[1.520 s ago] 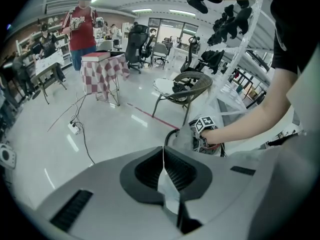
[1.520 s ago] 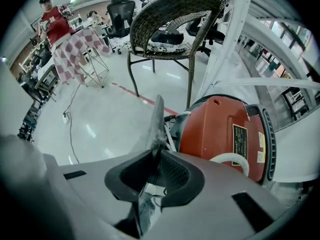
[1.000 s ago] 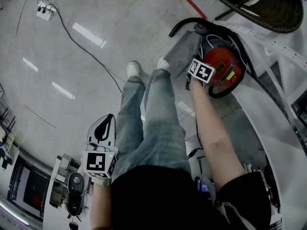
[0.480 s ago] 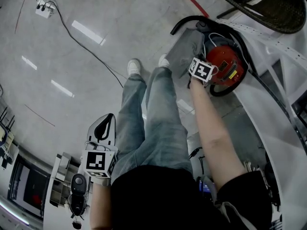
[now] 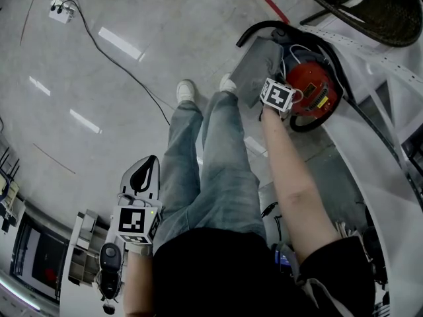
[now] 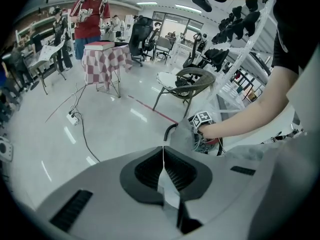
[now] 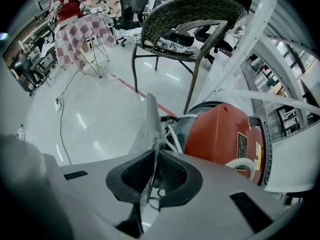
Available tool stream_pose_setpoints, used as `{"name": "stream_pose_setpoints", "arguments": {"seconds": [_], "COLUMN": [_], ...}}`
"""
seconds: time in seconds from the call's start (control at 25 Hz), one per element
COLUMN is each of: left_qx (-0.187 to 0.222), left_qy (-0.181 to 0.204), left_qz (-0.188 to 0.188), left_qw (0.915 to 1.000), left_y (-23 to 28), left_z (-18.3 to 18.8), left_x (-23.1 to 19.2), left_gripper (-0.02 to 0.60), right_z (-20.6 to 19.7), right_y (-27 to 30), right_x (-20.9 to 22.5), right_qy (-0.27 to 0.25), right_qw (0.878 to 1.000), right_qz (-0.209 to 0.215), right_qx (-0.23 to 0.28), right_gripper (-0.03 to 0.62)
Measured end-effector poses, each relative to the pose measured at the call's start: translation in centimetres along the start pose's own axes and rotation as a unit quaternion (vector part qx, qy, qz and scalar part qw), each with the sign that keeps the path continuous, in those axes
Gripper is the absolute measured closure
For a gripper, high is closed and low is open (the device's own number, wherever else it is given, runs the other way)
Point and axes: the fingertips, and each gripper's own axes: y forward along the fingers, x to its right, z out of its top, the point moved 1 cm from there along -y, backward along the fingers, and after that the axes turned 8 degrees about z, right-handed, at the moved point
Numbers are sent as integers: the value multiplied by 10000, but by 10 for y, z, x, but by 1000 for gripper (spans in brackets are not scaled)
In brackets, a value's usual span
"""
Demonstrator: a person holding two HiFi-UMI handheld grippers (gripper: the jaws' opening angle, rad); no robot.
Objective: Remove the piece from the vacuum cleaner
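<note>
The red vacuum cleaner (image 5: 310,88) lies on the floor at the right, with white cords and a black hose (image 5: 254,30) around it. A grey fabric piece (image 5: 254,68) sticks out from its left side. My right gripper (image 5: 272,91) reaches down to that piece. In the right gripper view the grey fabric (image 7: 150,116) stands edge-on between the pads and the jaws are closing on it, with the red body (image 7: 225,134) just to the right. My left gripper (image 5: 142,177) hangs by my left leg, shut and holding nothing (image 6: 163,151).
A wicker chair (image 7: 185,14) stands behind the vacuum and a white metal rack (image 5: 390,111) runs along the right. A black cable (image 5: 112,65) leads to a power strip (image 5: 61,15) on the glossy floor. My legs and shoes (image 5: 185,94) are just left of the vacuum.
My right hand has shifted a little toward the vacuum's grey piece. The left gripper has stayed where it was.
</note>
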Motion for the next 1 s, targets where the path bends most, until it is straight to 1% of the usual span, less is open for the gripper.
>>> {"name": "stream_pose_setpoints", "arguments": {"seconds": [0.24,0.36,0.56,0.72,1.0], "left_qx": [-17,-23,-11,-38,-38], "left_qy": [-26,-80,-105,-92,-66], "left_qz": [-41,-27,-61,-101,-104], "left_qw": [10000,10000,9999,9999,9999], "left_y": [1,1,4,4,7], "left_z": [-5,-8,-11,-17,-20], "left_x": [0,-2,-1,-1,-3], "left_gripper": [561,561,561,561,561], "right_z": [0,1,3,2,5], "right_y": [-4,-3,2,2,5], "right_x": [-2,-16,-22,-24,-23], "right_qy": [-70,-17,430,809,1563], "right_qw": [9998,9999,9988,9954,9823], "right_qz": [-183,-56,136,415,920], "right_qx": [24,93,203,296,460], "right_gripper": [537,553,557,557,556]}}
